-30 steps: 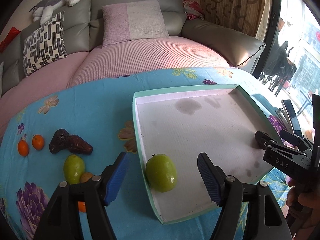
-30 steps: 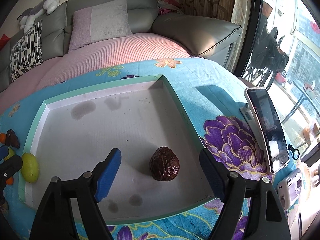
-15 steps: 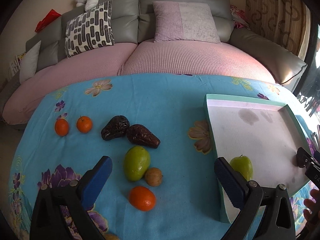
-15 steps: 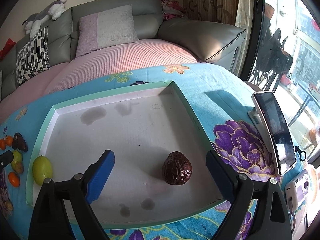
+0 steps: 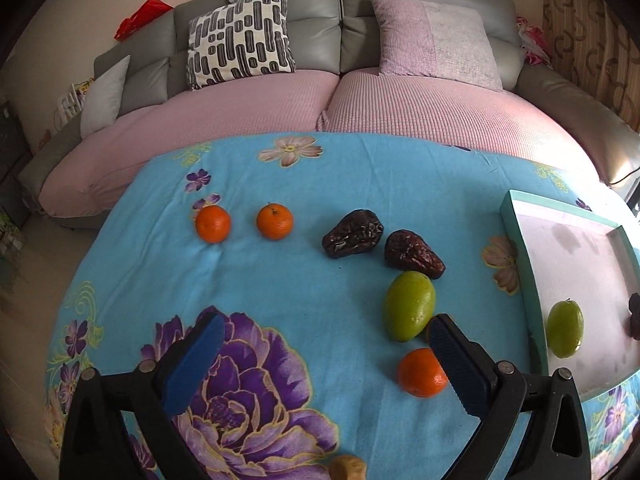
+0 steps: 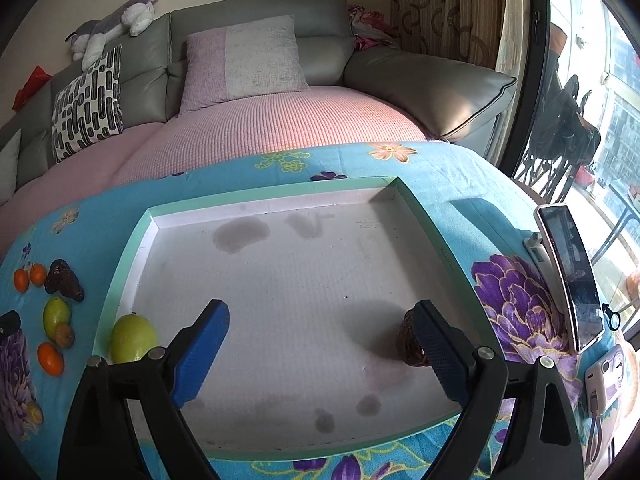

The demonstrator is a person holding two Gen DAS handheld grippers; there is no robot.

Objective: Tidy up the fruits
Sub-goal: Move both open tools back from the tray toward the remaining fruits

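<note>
Both grippers hang empty, fingers spread wide. The left gripper should centre over the nearest orange, straddle it squarely, then carry it to the tray.

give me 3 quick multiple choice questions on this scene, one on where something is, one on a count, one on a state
1. Where is the green fruit that lies in the tray?
A. by the tray's left wall
B. in the tray's middle
C. by the phone

2. How many oranges lie on the cloth?
A. one
B. three
C. five

3. What state is the left tool in?
A. shut on an orange
B. shut on nothing
C. open, holding nothing

Answers:
1. A, it sits against the left wall in the right wrist view.
2. B, two oranges far back, one near the tool.
3. C, its blue pads stand wide apart over bare cloth.
</note>
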